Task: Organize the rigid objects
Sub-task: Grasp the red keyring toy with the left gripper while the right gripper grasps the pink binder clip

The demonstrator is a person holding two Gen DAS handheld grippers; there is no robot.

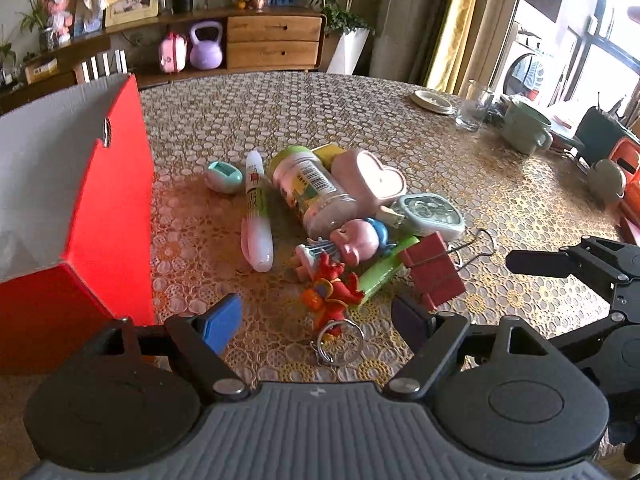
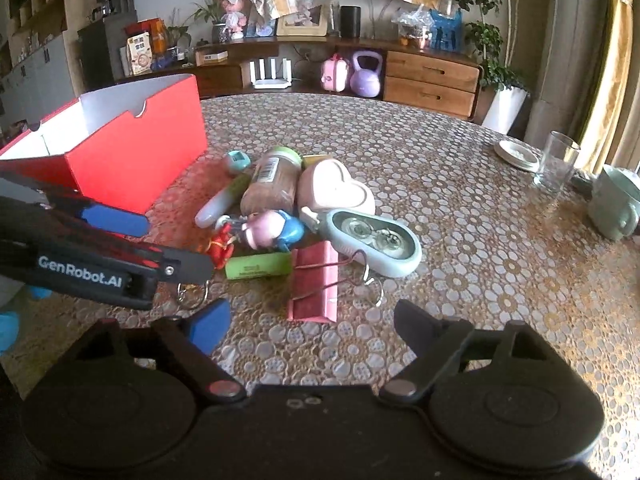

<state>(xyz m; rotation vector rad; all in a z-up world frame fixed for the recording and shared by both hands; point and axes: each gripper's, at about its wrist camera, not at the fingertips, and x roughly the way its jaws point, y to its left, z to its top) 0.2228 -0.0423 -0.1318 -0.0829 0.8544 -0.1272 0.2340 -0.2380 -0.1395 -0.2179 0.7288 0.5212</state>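
Note:
A pile of small items lies mid-table: a green-lidded bottle [image 1: 310,188], a pink heart box [image 1: 372,178], a pale-blue case [image 1: 430,212], a pig figure [image 1: 356,240], a white tube [image 1: 256,216] and a green bar [image 1: 380,276]. My left gripper [image 1: 314,316] stands open low over the table, with a red keychain figure [image 1: 332,292] between its fingertips, untouched. My right gripper [image 2: 310,322] is open too, just short of a red binder clip [image 2: 314,284]. An open red box [image 1: 108,200] stands on the left.
A teal egg-shaped gadget [image 1: 224,176] lies near the box. At the table's far right stand a drinking glass [image 2: 556,166], a mint mug [image 2: 614,202] and a small white dish [image 2: 516,154]. The patterned tablecloth [image 2: 480,272] covers the round table. A wooden sideboard runs behind.

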